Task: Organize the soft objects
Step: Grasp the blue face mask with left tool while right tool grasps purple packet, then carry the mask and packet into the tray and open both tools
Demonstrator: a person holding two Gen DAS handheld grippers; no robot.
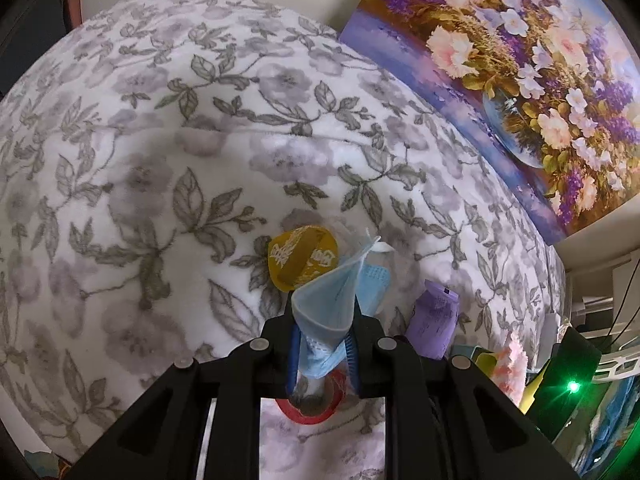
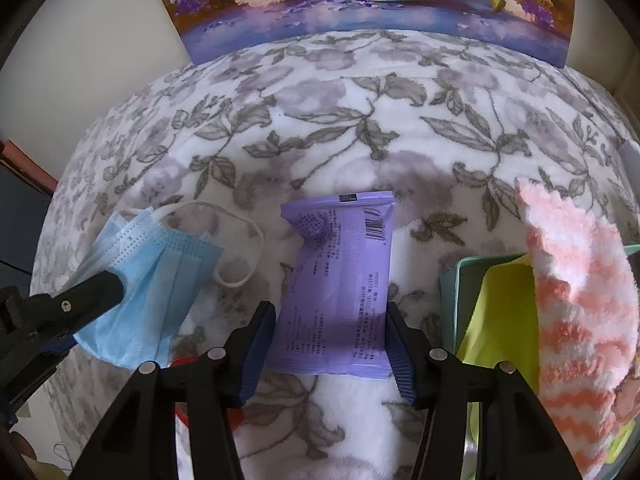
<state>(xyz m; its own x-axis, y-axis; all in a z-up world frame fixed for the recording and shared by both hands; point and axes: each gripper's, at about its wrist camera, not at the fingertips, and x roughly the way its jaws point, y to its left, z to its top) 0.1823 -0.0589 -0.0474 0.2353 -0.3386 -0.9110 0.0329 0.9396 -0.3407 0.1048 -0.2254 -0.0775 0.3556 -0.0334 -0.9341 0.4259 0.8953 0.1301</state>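
Observation:
A light blue face mask [image 1: 332,292] hangs crumpled between the pads of my left gripper [image 1: 324,312], which is shut on it just above the floral blanket [image 1: 160,160]. From the right wrist view the mask [image 2: 160,264] droops from the left gripper's black finger [image 2: 100,288], its white ear loop trailing on the blanket. A purple tissue packet [image 2: 340,264] lies flat on the blanket. My right gripper [image 2: 331,308] straddles it from above, and both blue pads touch its long edges. The same packet [image 1: 436,320] shows to the right of the mask.
A round yellow packet [image 1: 302,256] lies just behind the mask, and a red tape ring [image 1: 312,412] sits under the left gripper. At the right, a teal box [image 2: 452,280] holds a yellow-green cloth [image 2: 500,312] and a pink-and-white fuzzy cloth [image 2: 580,320]. A flower painting [image 2: 360,0] leans at the back.

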